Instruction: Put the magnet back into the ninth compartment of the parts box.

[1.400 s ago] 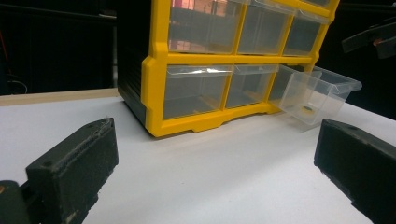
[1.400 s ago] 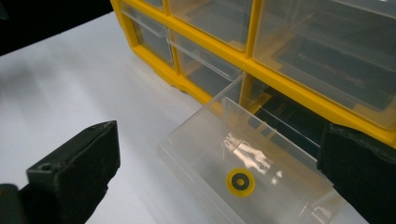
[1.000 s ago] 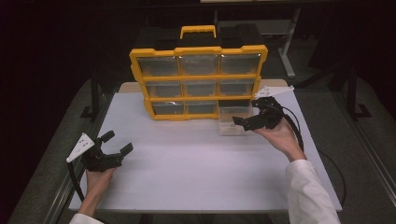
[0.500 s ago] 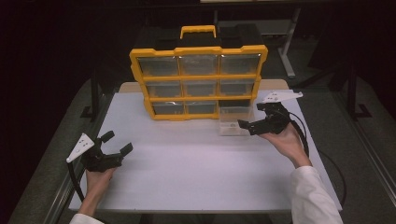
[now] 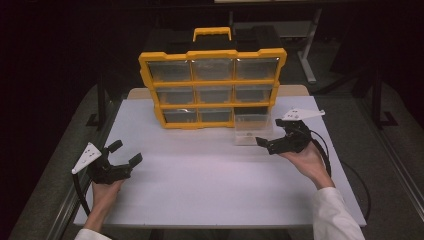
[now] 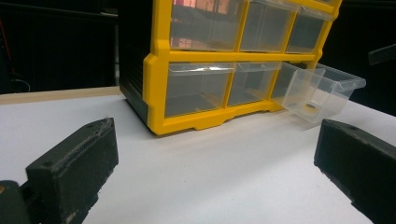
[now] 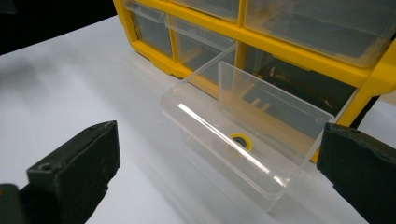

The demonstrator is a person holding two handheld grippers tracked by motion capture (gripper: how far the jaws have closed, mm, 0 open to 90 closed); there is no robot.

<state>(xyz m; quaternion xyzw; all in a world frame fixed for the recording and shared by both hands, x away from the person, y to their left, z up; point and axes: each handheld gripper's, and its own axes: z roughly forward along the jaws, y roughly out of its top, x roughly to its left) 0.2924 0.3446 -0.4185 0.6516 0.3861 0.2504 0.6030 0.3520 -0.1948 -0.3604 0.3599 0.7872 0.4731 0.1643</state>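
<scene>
A yellow organizer [image 5: 212, 87] with several clear drawers stands upright at the back of the white table [image 5: 210, 185]. Its bottom right drawer [image 5: 252, 129] is pulled out and rests on the table before its dark slot. In the right gripper view a small yellow ring [image 7: 240, 140] lies inside the drawer [image 7: 205, 116]. My right gripper [image 5: 270, 133] is open just right of the drawer, with nothing between its jaws. My left gripper [image 5: 126, 152] is open near the front left, far from the organizer [image 6: 159, 88]. The left gripper view shows the drawer [image 6: 322, 91] too.
A black and yellow carry handle [image 5: 212, 34] tops the organizer. Cables trail from both grippers off the table sides. The surroundings are dark, with a metal stand [image 5: 310, 55] behind at the right. Bare white tabletop lies between the two grippers.
My right gripper has drawn back a little toward the person, away from the organizer's front. The drawer stays where it was. The left gripper has not moved.
</scene>
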